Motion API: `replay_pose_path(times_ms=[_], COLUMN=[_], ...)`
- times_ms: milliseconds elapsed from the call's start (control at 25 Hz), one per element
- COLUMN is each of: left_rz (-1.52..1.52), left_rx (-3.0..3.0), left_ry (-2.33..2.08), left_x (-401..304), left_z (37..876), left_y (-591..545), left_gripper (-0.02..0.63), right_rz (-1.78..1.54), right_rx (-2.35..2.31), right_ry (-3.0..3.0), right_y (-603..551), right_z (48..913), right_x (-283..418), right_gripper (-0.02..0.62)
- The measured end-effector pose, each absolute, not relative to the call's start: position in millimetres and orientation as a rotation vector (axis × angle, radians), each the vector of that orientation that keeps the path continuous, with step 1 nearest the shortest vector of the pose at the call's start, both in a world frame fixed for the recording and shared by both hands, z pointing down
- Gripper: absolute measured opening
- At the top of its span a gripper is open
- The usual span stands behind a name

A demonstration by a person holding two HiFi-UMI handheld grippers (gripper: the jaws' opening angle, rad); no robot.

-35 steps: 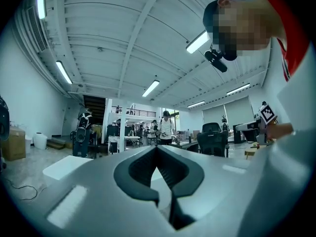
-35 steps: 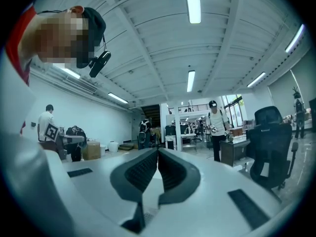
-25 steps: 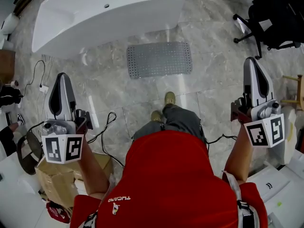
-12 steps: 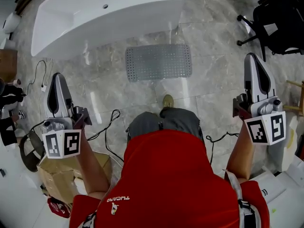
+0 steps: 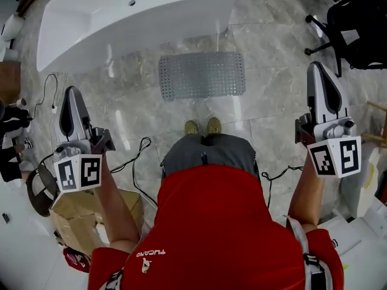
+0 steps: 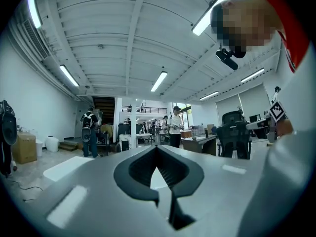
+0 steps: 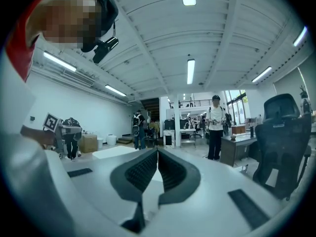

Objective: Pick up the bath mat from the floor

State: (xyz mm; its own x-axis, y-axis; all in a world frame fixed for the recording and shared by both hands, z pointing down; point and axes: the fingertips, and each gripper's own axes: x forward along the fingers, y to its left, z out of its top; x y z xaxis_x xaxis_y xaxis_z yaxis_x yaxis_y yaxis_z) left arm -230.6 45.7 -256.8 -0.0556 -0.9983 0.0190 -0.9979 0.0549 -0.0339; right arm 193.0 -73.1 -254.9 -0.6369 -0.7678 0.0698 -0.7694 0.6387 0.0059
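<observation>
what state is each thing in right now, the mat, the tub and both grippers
bath mat: lying flat on the floor beside the tub, untouched
bathtub: upright, looks empty
left gripper: jaws shut, nothing between them, pointing level, well clear of the mat
right gripper: jaws shut, nothing between them, pointing level, well clear of the mat
</observation>
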Motion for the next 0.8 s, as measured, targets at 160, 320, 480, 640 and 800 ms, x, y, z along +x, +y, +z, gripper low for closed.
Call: replay_pose_path(times_ms=[160, 320, 480, 640, 800], left_rz=[-0.068, -0.067, -0.075, -0.091, -0.103], left_rx=[-2.17, -2.195, -2.212, -2.223, -2.226], left_ry=[2.281, 2.272, 2.263, 2.26, 2.264], left_x=[-236, -243, -251, -258, -266], left_z=[-239, -217, -193, -167, -141], left_y=[30, 18, 12, 4, -4], left_gripper=[0.005, 0.005, 0.005, 0.005, 0.005], right_rz=[0.038, 0.053, 0.049, 0.07, 0.089], right_rx=[1.307, 1.309, 1.31, 1.317, 1.323], right_ry=[-2.744, -2.727, -2.7, -2.686, -2.667], right_y=[-84, -91, -94, -100, -106], right_z=[-234, -210, -182, -154, -124], right_x=[184, 172, 159, 152, 148], right_gripper=[0.002, 0.002, 0.003, 0.002, 0.003])
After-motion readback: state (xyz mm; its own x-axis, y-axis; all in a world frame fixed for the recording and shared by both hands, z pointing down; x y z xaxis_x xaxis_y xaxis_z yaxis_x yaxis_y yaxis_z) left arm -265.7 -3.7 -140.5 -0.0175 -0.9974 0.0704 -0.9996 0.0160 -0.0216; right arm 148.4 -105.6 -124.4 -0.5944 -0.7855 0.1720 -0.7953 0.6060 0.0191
